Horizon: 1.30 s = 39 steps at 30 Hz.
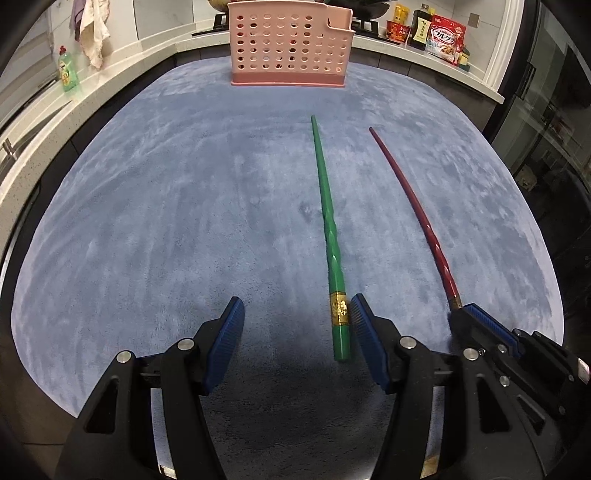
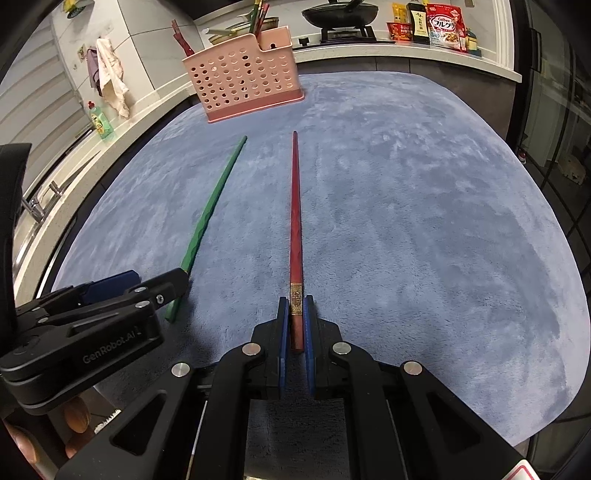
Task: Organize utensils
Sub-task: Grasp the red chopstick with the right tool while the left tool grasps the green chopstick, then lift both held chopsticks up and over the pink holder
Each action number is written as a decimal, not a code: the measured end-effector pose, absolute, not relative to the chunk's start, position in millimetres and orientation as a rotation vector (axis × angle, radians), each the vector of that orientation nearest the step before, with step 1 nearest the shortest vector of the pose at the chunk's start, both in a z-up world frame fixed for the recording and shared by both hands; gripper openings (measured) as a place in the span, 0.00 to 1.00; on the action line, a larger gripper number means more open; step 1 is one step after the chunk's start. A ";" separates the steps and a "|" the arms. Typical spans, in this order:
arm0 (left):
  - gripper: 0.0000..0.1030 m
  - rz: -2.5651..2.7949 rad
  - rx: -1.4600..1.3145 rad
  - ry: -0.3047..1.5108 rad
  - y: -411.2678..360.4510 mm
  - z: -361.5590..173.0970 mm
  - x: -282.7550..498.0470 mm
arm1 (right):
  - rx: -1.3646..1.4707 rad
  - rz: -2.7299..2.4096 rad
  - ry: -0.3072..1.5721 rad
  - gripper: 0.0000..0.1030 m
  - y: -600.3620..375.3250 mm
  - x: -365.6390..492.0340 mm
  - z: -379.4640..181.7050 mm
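A green chopstick point(image 1: 325, 206) with a gold band lies on the blue mat. Its thick end sits between the fingers of my left gripper point(image 1: 296, 301), close against the right pad point(image 1: 360, 317). The left pad stands well clear, so this gripper is open. A red chopstick point(image 2: 295, 221) points toward the pink perforated holder point(image 2: 243, 77). My right gripper point(image 2: 296, 300) is shut on its gold-banded thick end. In the left wrist view the red chopstick point(image 1: 406, 192) and right gripper point(image 1: 465, 310) are at the right. The right wrist view shows the left gripper point(image 2: 157, 277) over the green chopstick point(image 2: 212, 210).
The pink holder point(image 1: 288, 44) stands at the mat's far edge with chopsticks point(image 2: 258, 14) in its side pocket. The blue mat point(image 1: 147, 221) covers the table. A counter wraps behind it with a green soap bottle point(image 1: 68, 74), a wok point(image 2: 340, 14) and food packets point(image 1: 447, 37).
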<state>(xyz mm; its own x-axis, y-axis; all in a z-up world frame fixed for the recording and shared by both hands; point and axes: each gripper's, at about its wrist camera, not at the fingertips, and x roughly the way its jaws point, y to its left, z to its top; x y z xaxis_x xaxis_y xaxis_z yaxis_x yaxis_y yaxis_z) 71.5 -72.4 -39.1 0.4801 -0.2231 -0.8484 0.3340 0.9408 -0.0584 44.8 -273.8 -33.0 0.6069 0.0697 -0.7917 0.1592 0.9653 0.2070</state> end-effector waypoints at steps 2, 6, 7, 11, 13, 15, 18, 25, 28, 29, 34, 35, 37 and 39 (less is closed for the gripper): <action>0.46 -0.345 0.119 1.019 -72.9 -39.8 71.3 | 0.271 -0.052 0.921 0.07 -273.9 44.8 -33.0; 0.27 -0.355 0.134 1.014 -74.6 -40.9 68.9 | 0.271 -0.052 0.921 0.07 -274.3 44.9 -32.8; 0.19 -0.359 0.135 1.014 -74.4 -40.7 67.9 | 0.272 -0.051 0.921 0.07 -274.5 44.8 -32.8; 0.08 -0.383 0.141 1.023 -74.1 -39.3 65.1 | 0.268 -0.048 0.918 0.07 -272.5 43.8 -31.6; 0.08 -0.392 0.134 1.026 -71.9 -36.1 63.2 | 0.260 -0.043 0.909 0.07 -270.6 43.0 -28.8; 0.08 -0.388 0.134 1.023 -69.2 -31.7 61.6 | 0.254 -0.042 0.900 0.07 -269.9 42.2 -24.6; 0.07 -0.385 0.119 1.021 -62.2 -20.7 61.3 | 0.249 -0.041 0.880 0.07 -272.0 42.0 -13.1; 0.07 -0.349 0.074 0.965 -40.5 26.9 68.9 | 0.260 -0.041 0.795 0.07 -286.1 43.7 35.9; 0.07 -0.338 0.057 0.917 -32.2 53.2 76.6 | 0.261 -0.036 0.739 0.07 -293.5 50.2 64.9; 0.07 -0.333 0.049 0.899 -29.1 63.2 80.3 | 0.261 -0.035 0.725 0.07 -295.5 52.7 71.6; 0.07 -0.317 0.028 0.825 -19.5 101.3 102.4 | 0.264 -0.023 0.641 0.07 -304.0 74.5 112.4; 0.07 -0.311 0.021 0.808 -17.8 110.0 109.2 | 0.266 -0.020 0.629 0.07 -305.3 77.7 117.8; 0.07 -0.303 0.016 0.782 -16.0 121.5 120.6 | 0.265 -0.012 0.606 0.07 -307.6 88.4 129.4; 0.07 -0.290 0.018 0.751 -15.9 133.3 132.9 | 0.265 -0.003 0.583 0.07 -309.1 101.7 140.0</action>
